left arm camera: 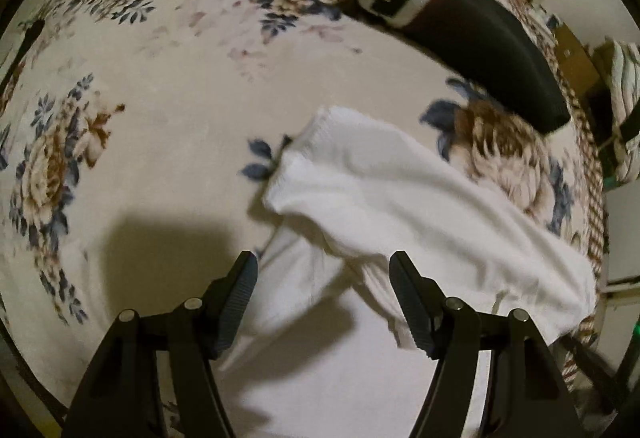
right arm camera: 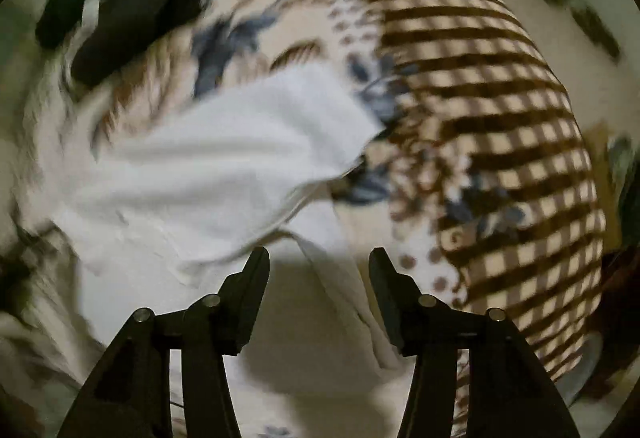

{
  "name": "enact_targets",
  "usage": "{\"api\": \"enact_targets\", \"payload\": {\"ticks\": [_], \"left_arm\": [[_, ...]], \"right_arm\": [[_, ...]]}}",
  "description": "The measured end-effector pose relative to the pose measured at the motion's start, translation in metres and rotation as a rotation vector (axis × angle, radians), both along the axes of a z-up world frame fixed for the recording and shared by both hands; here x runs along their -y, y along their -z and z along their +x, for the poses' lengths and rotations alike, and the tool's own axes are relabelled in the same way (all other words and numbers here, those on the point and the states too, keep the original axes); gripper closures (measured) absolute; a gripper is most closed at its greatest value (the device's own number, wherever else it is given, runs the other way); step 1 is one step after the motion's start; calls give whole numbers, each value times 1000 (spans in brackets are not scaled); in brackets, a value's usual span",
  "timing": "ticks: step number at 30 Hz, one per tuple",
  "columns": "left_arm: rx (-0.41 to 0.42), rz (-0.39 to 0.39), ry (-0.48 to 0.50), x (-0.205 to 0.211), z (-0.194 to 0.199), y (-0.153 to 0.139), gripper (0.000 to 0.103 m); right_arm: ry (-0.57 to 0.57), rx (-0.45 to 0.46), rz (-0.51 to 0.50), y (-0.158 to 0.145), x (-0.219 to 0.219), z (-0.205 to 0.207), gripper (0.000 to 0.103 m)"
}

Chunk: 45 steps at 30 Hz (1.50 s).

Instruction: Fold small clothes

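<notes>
Heads up, both your left gripper and right gripper have their fingers spread with nothing pinched, hovering right over the white knit garment lying loosely doubled on the floral fleece blanket just ahead of the fingers. If you clamp now you'll likely grab only the top layer or snag the blanket's pile, dragging the fold crooked. No containers anywhere I can see.

No text, label or number can be read anywhere.

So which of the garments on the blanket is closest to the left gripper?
The white garment: it lies right under the open left gripper. The black garment with the black-and-white patterned band lies farther off, near the edge of the floral blanket.
</notes>
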<state>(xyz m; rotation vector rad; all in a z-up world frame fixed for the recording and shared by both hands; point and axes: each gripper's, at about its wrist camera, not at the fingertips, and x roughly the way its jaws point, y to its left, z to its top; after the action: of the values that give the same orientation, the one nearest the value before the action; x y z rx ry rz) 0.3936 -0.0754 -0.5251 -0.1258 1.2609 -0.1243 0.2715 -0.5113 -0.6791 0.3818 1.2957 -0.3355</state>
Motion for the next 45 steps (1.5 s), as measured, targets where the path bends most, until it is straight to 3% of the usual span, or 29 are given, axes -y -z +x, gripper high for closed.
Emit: {"api": "enact_targets", "payload": {"ticks": [2, 3, 7, 9, 13, 15, 19, 21, 23, 25, 27, 29, 30, 31, 32, 33, 34, 40, 45], "left_arm": [[-24, -3, 3, 8, 3, 9, 37], [-35, -7, 0, 10, 5, 14, 37], [-44, 8, 12, 14, 11, 23, 37], [-52, -1, 5, 11, 13, 23, 37], [-51, -54, -35, -2, 13, 12, 37], [-46, -95, -74, -12, 12, 3, 37], [-52, -163, -125, -22, 11, -6, 37], [-62, -166, -128, -17, 16, -3, 37], [-79, -188, -125, -11, 20, 3, 37], [-87, -211, -127, -10, 23, 9, 37], [-91, -213, -125, -6, 27, 14, 37], [-98, -220, -124, -5, 31, 21, 37], [-93, -222, -127, -6, 32, 23, 39], [-81, -226, -133, -6, 34, 24, 45], [-57, -227, -134, -7, 35, 24, 59], [-49, -211, -128, -7, 37, 24, 93], [-46, -199, -122, -7, 39, 24, 97], [17, -193, -79, -13, 29, 2, 99], [-48, -214, -139, -29, 27, 20, 97]], "right_arm": [[14, -12, -101, 10, 2, 9, 50], [92, 7, -85, 14, 16, 9, 52], [473, 57, 131, 33, 78, -19, 55], [553, 68, 216, 39, 87, -31, 55], [630, 74, 273, 23, 92, -45, 55], [648, 104, 277, 7, 91, -54, 55], [668, 179, 178, -35, 88, -69, 53], [655, 214, 191, -43, 89, -70, 53], [606, 210, 208, -43, 89, -54, 53], [587, 245, 349, -32, 89, -41, 53], [584, 225, 428, -17, 84, -24, 52], [606, 211, 428, -5, 84, -15, 52], [616, 217, 431, 0, 85, -11, 53], [620, 224, 420, 2, 84, -7, 71], [619, 224, 391, 0, 82, -5, 91], [605, 228, 356, -6, 79, -4, 98], [589, 244, 328, -13, 77, -6, 98], [559, 262, 291, -44, 64, -33, 98], [564, 201, 296, -31, 63, -48, 98]]}}
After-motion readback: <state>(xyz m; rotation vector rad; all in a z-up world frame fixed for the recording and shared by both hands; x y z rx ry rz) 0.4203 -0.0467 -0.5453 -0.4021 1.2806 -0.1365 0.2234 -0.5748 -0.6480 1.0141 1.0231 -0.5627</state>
